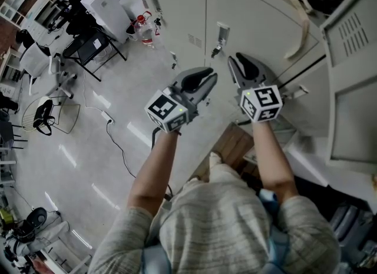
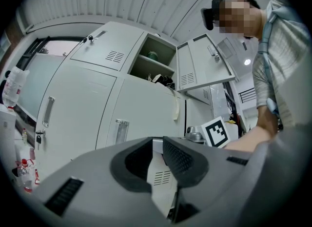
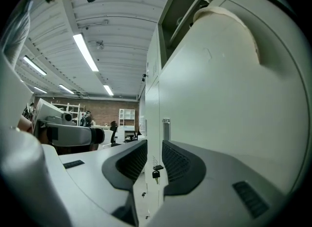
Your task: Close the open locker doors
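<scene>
A bank of white lockers (image 1: pixel 182 7) fills the head view's top. An upper locker stands open: its vented door (image 2: pixel 204 62) swings out, and its shelves (image 2: pixel 153 60) hold small items. From above, that door (image 1: pixel 353 108) juts out at the right. Below it, a beige strap (image 2: pixel 175 109) hangs out at a tall door's edge, with a dark gap (image 1: pixel 300 69) beside it. My right gripper (image 1: pixel 238 62) is level and open beside that tall door (image 3: pixel 229 99), with nothing between its fingers. My left gripper (image 1: pixel 209 79) is open and empty, short of the lockers.
Closed doors carry metal handles (image 1: pixel 222 33) and a hanging key (image 3: pixel 156 174). On the floor to the left are water bottles (image 1: pixel 144 28), a white appliance (image 1: pixel 106 5), black chairs (image 1: pixel 88 46) and a cable (image 1: pixel 118 143). A brown box (image 1: pixel 232 146) lies by my feet.
</scene>
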Action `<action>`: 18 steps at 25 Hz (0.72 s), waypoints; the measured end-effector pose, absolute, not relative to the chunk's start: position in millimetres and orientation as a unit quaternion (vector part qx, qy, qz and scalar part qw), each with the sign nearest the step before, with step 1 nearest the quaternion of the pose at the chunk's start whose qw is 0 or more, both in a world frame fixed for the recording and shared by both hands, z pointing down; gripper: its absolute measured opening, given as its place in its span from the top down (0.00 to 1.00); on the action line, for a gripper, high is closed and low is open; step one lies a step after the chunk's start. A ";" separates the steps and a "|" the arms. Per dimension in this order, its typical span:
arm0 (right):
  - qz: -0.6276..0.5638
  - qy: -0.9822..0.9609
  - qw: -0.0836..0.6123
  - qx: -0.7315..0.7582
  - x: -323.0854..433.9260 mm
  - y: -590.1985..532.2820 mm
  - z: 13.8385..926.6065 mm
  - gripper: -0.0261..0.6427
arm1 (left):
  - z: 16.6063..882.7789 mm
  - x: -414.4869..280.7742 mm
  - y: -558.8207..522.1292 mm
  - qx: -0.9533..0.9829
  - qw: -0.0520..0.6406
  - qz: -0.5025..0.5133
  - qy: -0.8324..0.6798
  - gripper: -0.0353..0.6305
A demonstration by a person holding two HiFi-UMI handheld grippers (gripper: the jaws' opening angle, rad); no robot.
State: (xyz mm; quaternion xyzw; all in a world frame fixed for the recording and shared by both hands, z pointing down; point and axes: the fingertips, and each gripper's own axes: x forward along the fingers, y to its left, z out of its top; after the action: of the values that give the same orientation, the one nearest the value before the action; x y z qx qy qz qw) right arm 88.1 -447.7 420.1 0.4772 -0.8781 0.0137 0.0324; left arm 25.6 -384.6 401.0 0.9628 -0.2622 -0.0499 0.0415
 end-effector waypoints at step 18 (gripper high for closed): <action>-0.050 -0.929 0.017 0.365 11.2 -349.2 382.1 0.85 | 393.0 -7.9 -334.7 0.957 0.043 -0.070 -0.278 0.84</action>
State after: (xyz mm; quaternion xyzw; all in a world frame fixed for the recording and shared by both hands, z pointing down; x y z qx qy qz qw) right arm 11.2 -349.2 382.1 0.3651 -0.9294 -0.0504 0.0167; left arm -7.9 -334.7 393.0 0.9571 -0.2777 -0.0700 0.0430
